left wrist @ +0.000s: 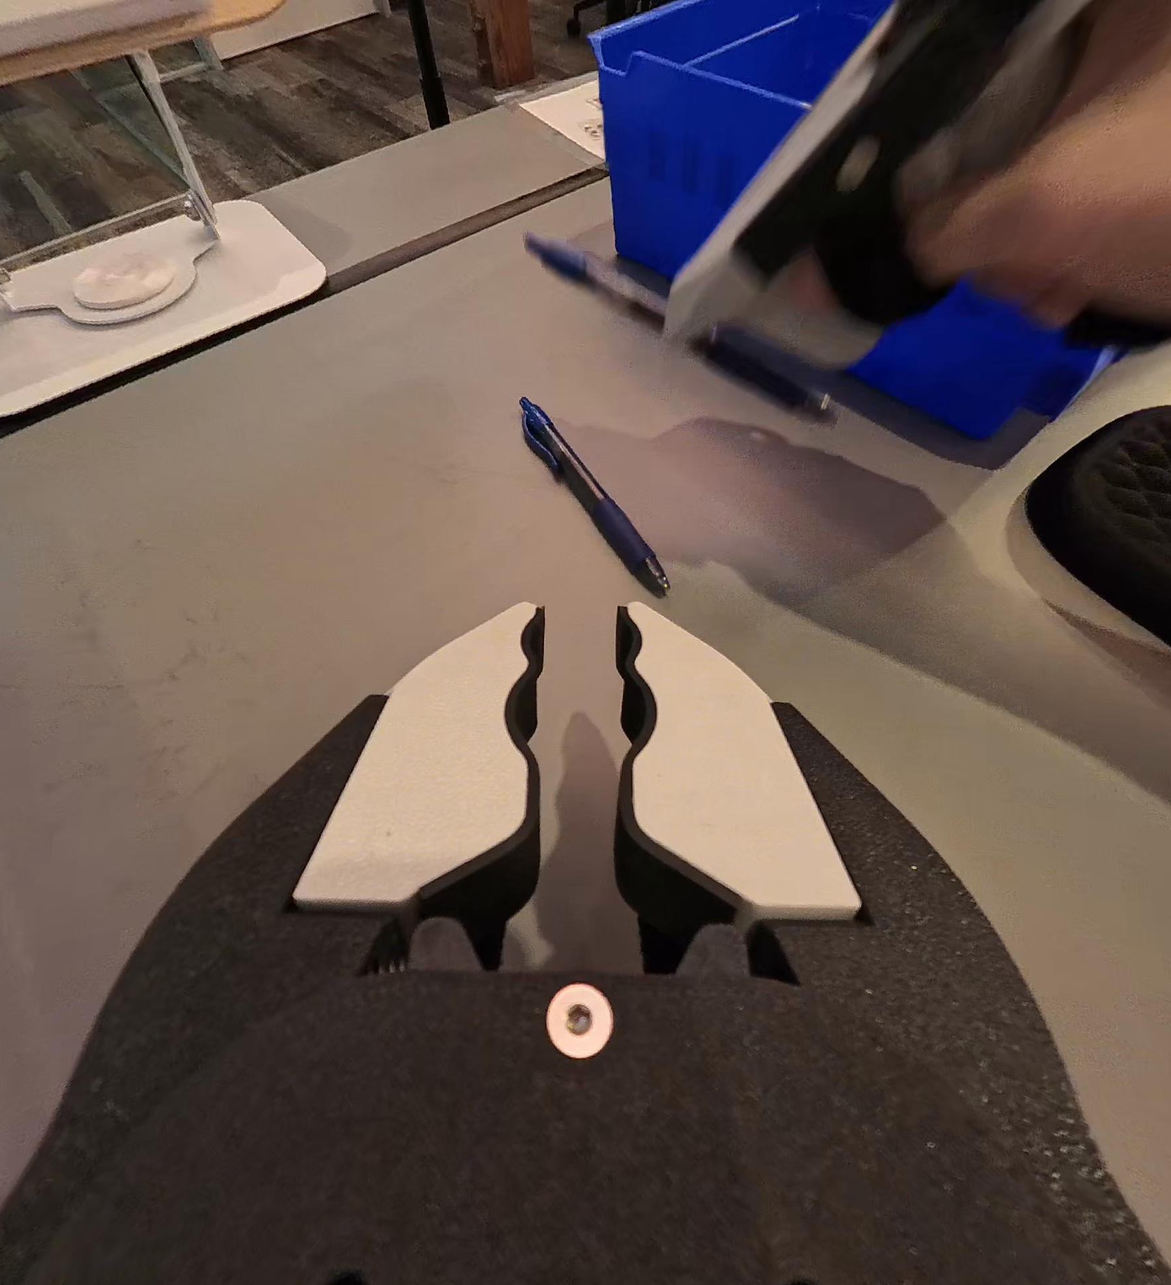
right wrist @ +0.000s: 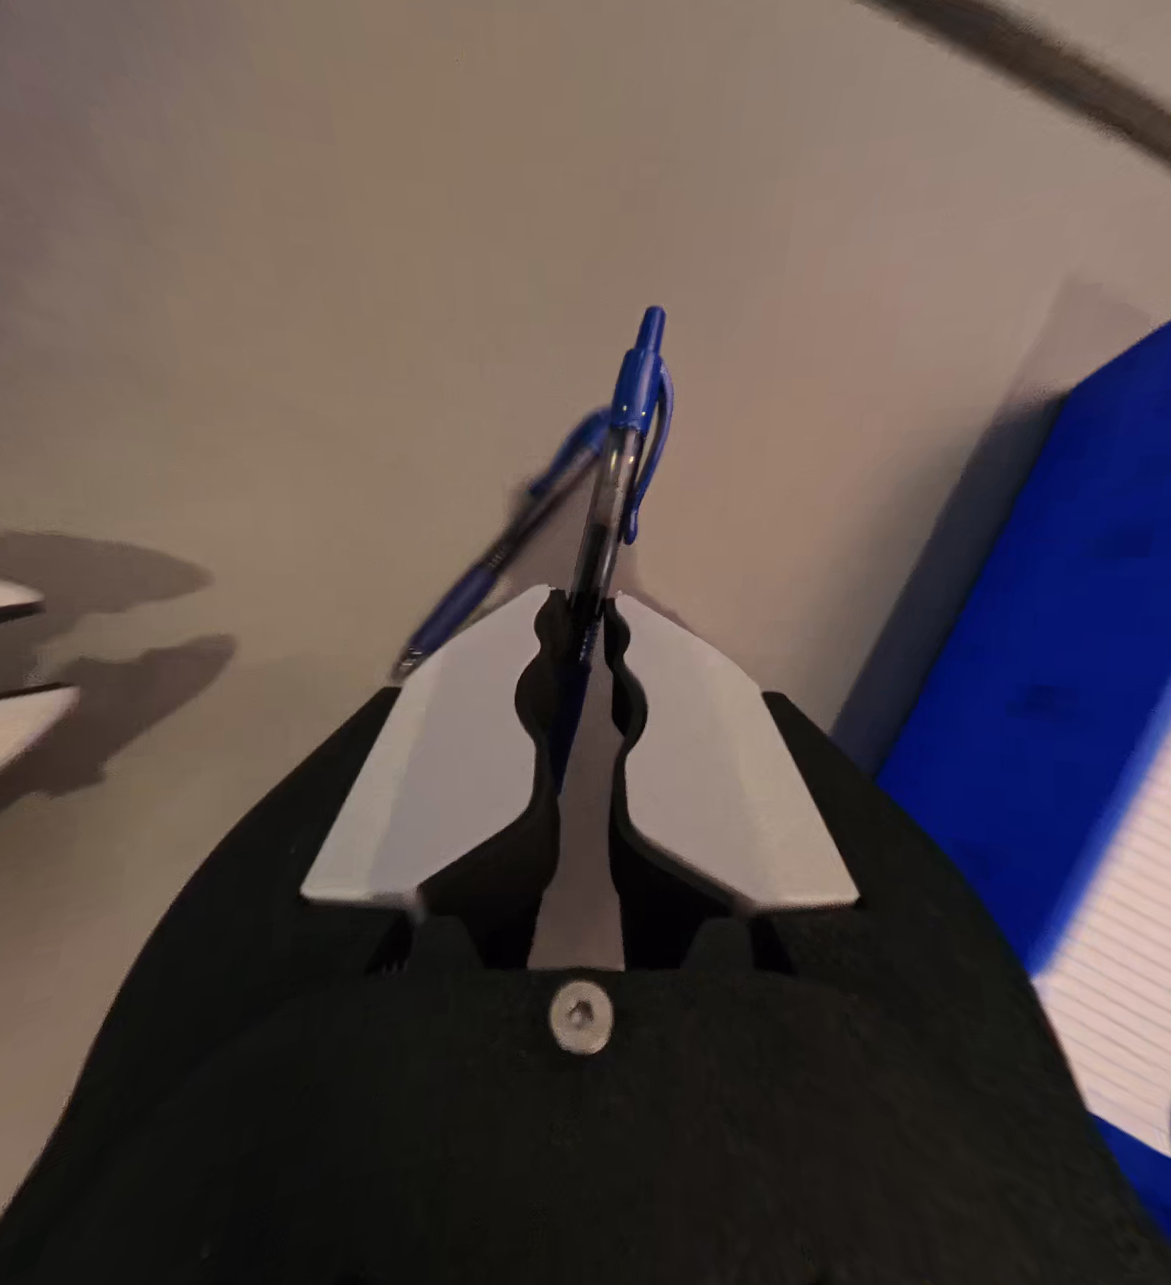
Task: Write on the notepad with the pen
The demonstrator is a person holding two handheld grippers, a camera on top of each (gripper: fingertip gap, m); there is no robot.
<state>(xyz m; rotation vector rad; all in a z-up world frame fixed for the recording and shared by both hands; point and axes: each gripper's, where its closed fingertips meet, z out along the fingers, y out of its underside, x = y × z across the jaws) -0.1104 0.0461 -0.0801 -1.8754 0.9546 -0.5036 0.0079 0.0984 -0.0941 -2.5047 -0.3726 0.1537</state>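
My right tool clenched on pen, clicker end pointing 12 o'clock past tips. Notepad in bin at 3 o'clock, near. Left tool released, empty. Spare pen on bench.

A: We record a blue pen with a clear barrel, and a second blue pen on the grey table.

B: We confirm. Blue bin; white, finely lined notepad; white-and-black claw.
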